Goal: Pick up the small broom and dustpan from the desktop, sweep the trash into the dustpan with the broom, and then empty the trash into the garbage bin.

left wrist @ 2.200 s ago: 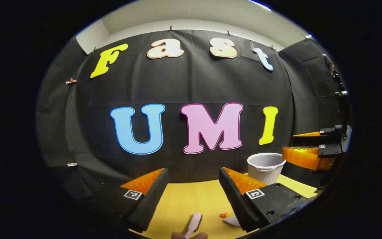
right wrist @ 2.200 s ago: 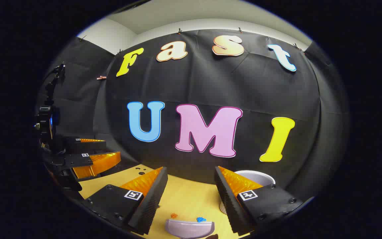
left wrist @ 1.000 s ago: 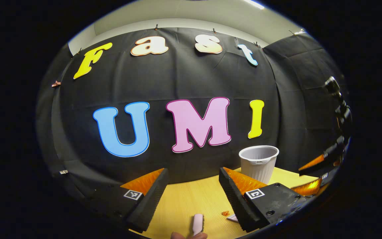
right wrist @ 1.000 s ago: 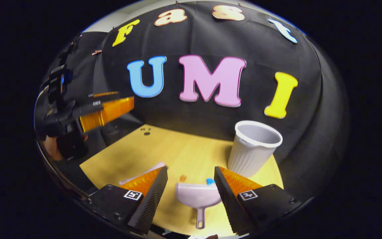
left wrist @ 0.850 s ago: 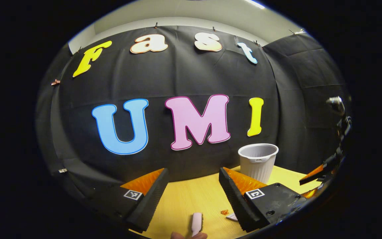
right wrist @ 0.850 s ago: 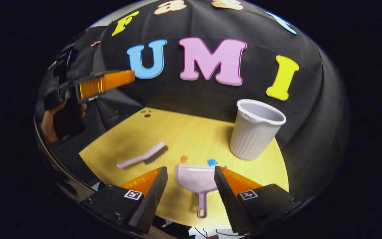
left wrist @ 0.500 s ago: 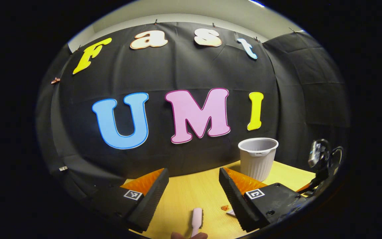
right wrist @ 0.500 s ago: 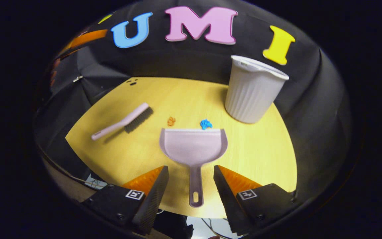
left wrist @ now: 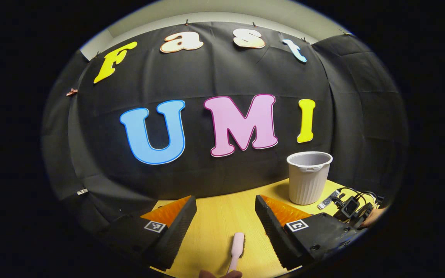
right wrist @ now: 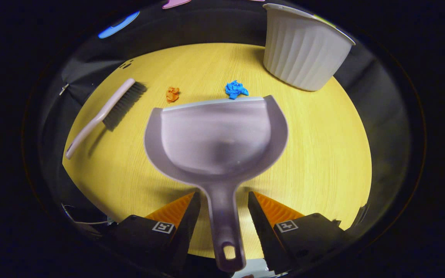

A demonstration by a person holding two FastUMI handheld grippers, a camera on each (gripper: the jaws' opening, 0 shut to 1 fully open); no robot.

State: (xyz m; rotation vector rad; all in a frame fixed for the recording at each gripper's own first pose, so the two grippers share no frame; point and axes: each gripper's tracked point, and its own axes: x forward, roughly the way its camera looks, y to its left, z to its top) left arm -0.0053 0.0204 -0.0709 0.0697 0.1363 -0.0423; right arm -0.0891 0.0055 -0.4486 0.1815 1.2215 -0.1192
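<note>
Dustpan [right wrist: 216,135] handle ran along 6–12 between our right hand-held gripper [right wrist: 222,204], its jaws apart; left hand-held gripper [left wrist: 225,216] also apart, broom [left wrist: 236,247] at 6.

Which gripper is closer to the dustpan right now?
Right. The right gripper straddles the dustpan handle, jaws open. The left gripper hangs over the broom instead.

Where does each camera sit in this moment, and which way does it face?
Left gripper view: rides the left gripper, held level above the table, facing the booth wall; its open fingers frame the broom.
Right gripper view: rides the right gripper, tipped steeply down at the table; its open fingers flank the dustpan handle.
Shared: broom, bin, table.
</note>
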